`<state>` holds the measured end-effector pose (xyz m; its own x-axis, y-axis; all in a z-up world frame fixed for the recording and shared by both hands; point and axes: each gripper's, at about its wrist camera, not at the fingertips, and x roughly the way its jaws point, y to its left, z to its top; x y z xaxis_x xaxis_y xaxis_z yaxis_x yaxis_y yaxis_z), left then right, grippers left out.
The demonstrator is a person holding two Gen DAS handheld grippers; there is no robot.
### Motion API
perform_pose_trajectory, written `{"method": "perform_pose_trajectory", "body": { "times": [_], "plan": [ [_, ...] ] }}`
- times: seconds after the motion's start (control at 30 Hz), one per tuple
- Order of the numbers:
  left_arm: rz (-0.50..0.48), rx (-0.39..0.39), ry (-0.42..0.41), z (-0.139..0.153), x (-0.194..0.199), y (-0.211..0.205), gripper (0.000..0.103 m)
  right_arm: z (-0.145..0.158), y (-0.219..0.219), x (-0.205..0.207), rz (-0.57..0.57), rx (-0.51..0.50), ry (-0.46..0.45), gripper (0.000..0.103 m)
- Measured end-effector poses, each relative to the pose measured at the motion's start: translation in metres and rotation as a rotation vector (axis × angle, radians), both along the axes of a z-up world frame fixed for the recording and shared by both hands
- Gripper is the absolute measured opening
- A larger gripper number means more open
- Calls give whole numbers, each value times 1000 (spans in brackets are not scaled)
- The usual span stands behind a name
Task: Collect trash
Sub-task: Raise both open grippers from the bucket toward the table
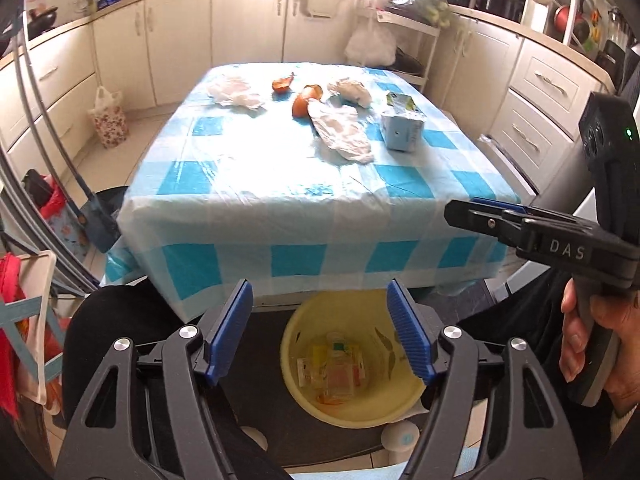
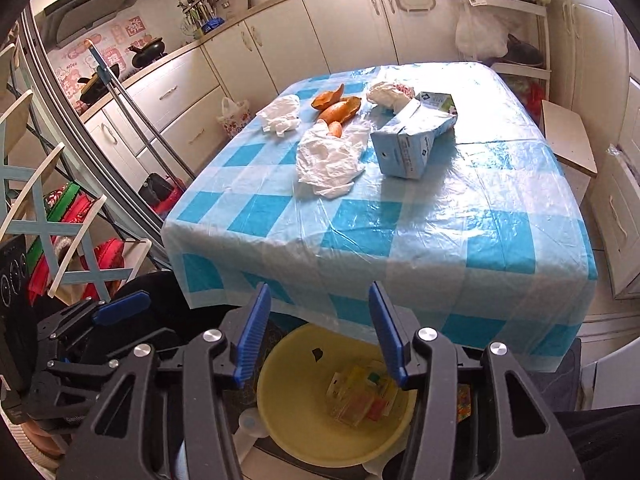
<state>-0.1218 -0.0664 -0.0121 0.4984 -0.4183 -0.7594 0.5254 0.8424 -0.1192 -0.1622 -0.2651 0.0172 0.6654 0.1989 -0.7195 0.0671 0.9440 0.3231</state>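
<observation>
Trash spread over far half of bench point(image 1: 256, 184), blue-and-white checked cover under clear plastic. Landmark: milk carton point(image 2: 412, 140), light blue and white, lying on its side, top torn open. Just left of carton: flattened white plastic bag point(image 2: 330, 160), crumpled, overlapping one orange peel piece point(image 2: 335, 129). Beyond that bag, more orange peel point(image 2: 336, 106), curled, two or three pieces touching. Far left of carton: crumpled white tissue point(image 2: 280, 118). Right behind carton: white wad with reddish specks point(image 2: 390, 92), touching or nearly touching carton top, cannot tell which.

Well in front of carton, below bench's near edge: yellow basin point(image 2: 292, 408) on the floor, holding clear wrappers with yellow, red and green bits point(image 2: 362, 398).

Left hand-held gripper point(image 1: 320, 332): blue pads wide apart, nothing between, poised above basin. Right hand-held gripper point(image 2: 320, 332): pads moderately apart, empty, also over basin.

Only in left wrist view: right hand-held gripper from the side, marked "DAS", green light on its body, a hand point(image 1: 596, 344) gripping the handle; peel pieces seen apart from each other. Only in right wrist view: carton's torn top and print clear, small dark speck on basin wall, left hand-held gripper's blue pad at lower left.
</observation>
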Motion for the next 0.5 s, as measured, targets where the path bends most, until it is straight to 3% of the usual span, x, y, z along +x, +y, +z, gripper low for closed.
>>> {"method": "perform_pose_trajectory", "body": {
  "times": [0.5],
  "plan": [
    [69,-25,6,2,10,17,71,-1,12,4,19,-42,-3,50]
  ]
}}
